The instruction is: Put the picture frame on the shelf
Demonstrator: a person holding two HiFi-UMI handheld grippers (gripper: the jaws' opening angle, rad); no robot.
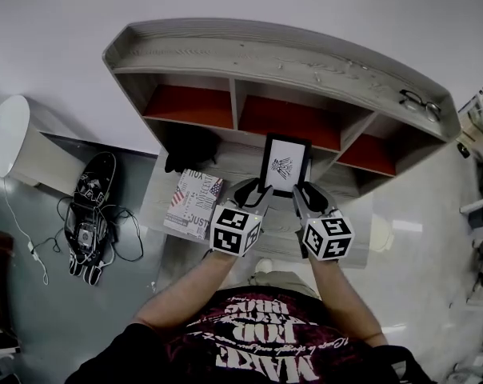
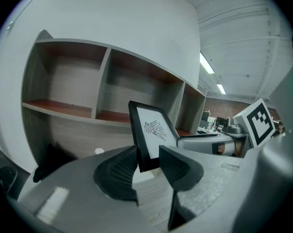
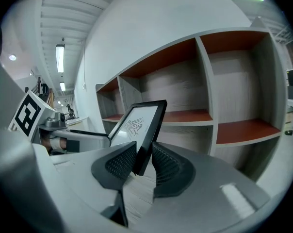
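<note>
A black picture frame (image 1: 285, 165) with a white print stands upright in the air in front of the wooden shelf unit (image 1: 289, 62). My left gripper (image 1: 257, 194) is shut on the frame's lower left corner, and my right gripper (image 1: 303, 194) is shut on its lower right corner. In the left gripper view the frame (image 2: 154, 132) rises from between the ribbed pads (image 2: 122, 166), with the shelf's red-floored compartments (image 2: 64, 106) behind. In the right gripper view the frame (image 3: 139, 127) is pinched at its edge, and the compartments (image 3: 185, 115) lie beyond.
A book with printed cover (image 1: 193, 202) lies on the lower surface to the left of my left gripper. A dark object (image 1: 189, 146) sits in the shade under the left compartment. Glasses (image 1: 420, 102) rest on the shelf top at the right. Cables and a black device (image 1: 93, 214) are on the floor.
</note>
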